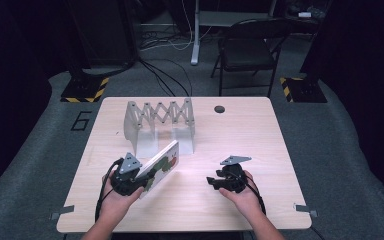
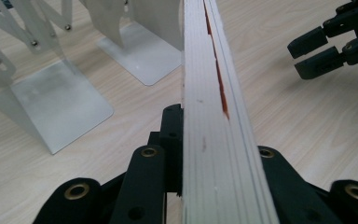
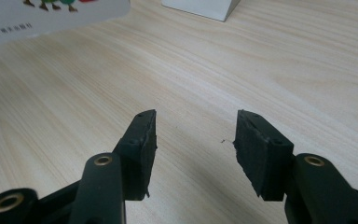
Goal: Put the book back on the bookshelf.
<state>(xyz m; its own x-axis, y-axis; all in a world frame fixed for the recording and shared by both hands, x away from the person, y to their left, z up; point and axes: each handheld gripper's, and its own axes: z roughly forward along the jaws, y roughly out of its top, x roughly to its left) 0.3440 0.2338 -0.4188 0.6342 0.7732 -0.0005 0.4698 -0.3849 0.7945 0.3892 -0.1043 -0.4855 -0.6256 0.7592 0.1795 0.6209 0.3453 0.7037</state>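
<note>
A person sits at a light wooden table (image 1: 240,130), a gripper in each hand. The left gripper (image 1: 130,176) pinches a thin white picture book (image 1: 161,166) by its near end, jaws pressed against both covers; the book is lifted and angled toward an expandable metal book rack (image 1: 159,122) standing at the far left-centre of the table. In the left gripper view the book's page edge (image 2: 214,116) runs straight ahead, with the rack's flat metal feet (image 2: 60,105) just to its left. The right gripper (image 1: 220,181) rests low over bare table on the right, jaws spread and empty.

The work looks partway done: the book is grasped and raised, but it is not yet between the rack's dividers, and every slot looks empty. What seems left is to stand the book upright, slide it into a slot, and release.

There is open table between the book and the rack, and more on the right. The rack's thin upright plates are the edges to watch. A small dark round hole (image 1: 219,108) sits near the far edge, well away.
</note>
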